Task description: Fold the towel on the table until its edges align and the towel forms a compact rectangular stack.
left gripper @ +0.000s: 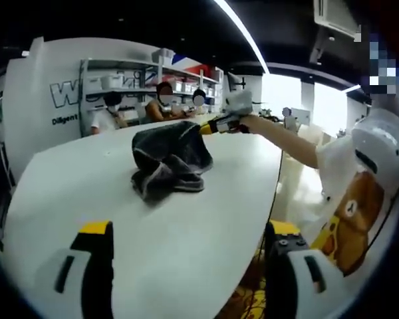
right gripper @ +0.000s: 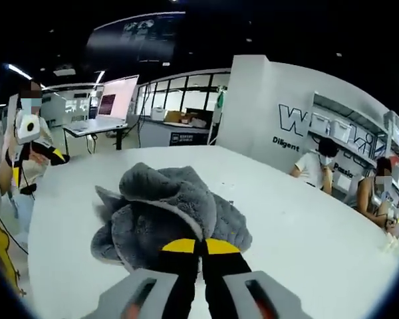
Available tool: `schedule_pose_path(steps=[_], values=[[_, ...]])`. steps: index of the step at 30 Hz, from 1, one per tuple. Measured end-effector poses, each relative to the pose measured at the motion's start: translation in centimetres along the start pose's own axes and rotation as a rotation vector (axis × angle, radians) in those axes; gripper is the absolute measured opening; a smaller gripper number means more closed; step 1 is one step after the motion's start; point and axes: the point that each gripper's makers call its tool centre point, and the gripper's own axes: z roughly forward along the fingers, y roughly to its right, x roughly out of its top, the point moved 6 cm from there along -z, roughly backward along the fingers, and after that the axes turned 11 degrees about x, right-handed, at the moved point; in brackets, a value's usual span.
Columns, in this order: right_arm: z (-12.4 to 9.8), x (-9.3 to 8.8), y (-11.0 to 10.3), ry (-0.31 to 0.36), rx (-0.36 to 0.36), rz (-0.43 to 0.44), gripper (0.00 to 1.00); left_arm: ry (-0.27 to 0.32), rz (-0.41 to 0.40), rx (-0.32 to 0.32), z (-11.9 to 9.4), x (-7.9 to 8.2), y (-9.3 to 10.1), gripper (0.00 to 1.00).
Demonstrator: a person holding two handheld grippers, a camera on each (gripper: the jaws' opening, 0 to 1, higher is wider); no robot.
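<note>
**Grey towel bunched, first fold not yet made**

Grey plush towel lies crumpled mid-way on the white round surface. The right tongs pinch its edge; the left tongs hang spread, well apart from it. Next — likely spreading it flat. Seated people are beyond the far rim — nothing obstructs.

Towel lies on the table — seated people behind.

Crumpled grey towel on white table, right hand-held gripper touching it.
</note>
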Motion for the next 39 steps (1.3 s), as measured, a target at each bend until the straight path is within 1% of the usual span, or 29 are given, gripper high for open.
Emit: schedule_pose_path(steps=[5, 9, 11, 12, 15, 16, 18, 20, 21, 22, 26, 29, 30, 31, 33, 35, 36, 38, 39], values=[[-2.2, 2.7, -0.3, 0.054, -0.047, -0.062, 0.02, 0.007, 0.002, 0.0, -0.2, 0.1, 0.1, 0.99], [-4.4, 5.4, -0.5, 0.116, -0.097, -0.123, 0.02, 0.015, 0.003, -0.002, -0.3, 0.2, 0.2, 0.99], [-5.1, 6.3, -0.6, 0.13, -0.111, -0.136, 0.02, 0.016, 0.004, -0.003, -0.3, 0.1, 0.3, 0.99], [-5.8, 7.1, -0.5, 0.145, -0.131, -0.156, 0.02, 0.017, 0.004, -0.003, -0.4, 0.1, 0.3, 0.99], [-7.5, 8.5, -0.2, 0.168, -0.177, -0.184, 0.02, 0.022, 0.005, -0.006, -0.5, 0.1, 0.5, 0.99], [-8.4, 9.1, 0.0, 0.184, -0.202, -0.189, 0.02, 0.025, 0.006, -0.008, -0.6, 0.0, 0.6, 0.99], [-10.0, 10.0, 0.5, 0.203, -0.25, -0.203, 0.02, 0.029, 0.007, -0.011, -0.7, 0.0, 0.8, 0.99], [-11.3, 10.4, 0.9, 0.222, -0.285, -0.205, 0.02, 0.031, 0.008, -0.014, -0.7, 0.0, 0.9, 0.99], [-12.2, 10.6, 1.2, 0.232, -0.306, -0.202, 0.02, 0.033, 0.008, -0.015, -0.8, -0.1, 0.9, 0.99], [-12.8, 10.7, 1.5, 0.24, -0.319, -0.199, 0.02, 0.033, 0.007, -0.016, -0.8, -0.1, 0.9, 0.99], [-16.0, 10.7, 3.0, 0.282, -0.409, -0.175, 0.02, 0.035, 0.007, -0.017, -0.8, -0.2, 0.9, 0.99], [-18.7, 10.0, 4.4, 0.3, -0.48, -0.149, 0.02, 0.04, 0.006, -0.02, -0.8, -0.2, 1.0, 0.99], [-19.3, 9.8, 4.6, 0.306, -0.497, -0.141, 0.02, 0.04, 0.006, -0.021, -0.8, -0.2, 1.0, 0.99], [-20.2, 9.5, 5.0, 0.315, -0.525, -0.126, 0.02, 0.04, 0.006, -0.022, -0.8, -0.2, 1.1, 0.99], [-21.8, 8.6, 6.0, 0.31, -0.559, -0.119, 0.02, 0.039, 0.006, -0.023, -0.7, -0.2, 1.1, 0.99], [-23.4, 7.6, 6.8, 0.313, -0.613, -0.087, 0.02, 0.038, 0.007, -0.024, -0.6, -0.2, 1.1, 0.99], [-24.1, 7.1, 7.2, 0.308, -0.625, -0.082, 0.02, 0.038, 0.008, -0.025, -0.6, -0.1, 1.2, 0.99], [-25.5, 5.8, 7.9, 0.299, -0.672, -0.058, 0.02, 0.036, 0.009, -0.027, -0.5, -0.1, 1.3, 0.99], [-26.2, 4.9, 8.1, 0.29, -0.696, -0.045, 0.02, 0.035, 0.011, -0.029, -0.4, 0.0, 1.4, 0.99]])
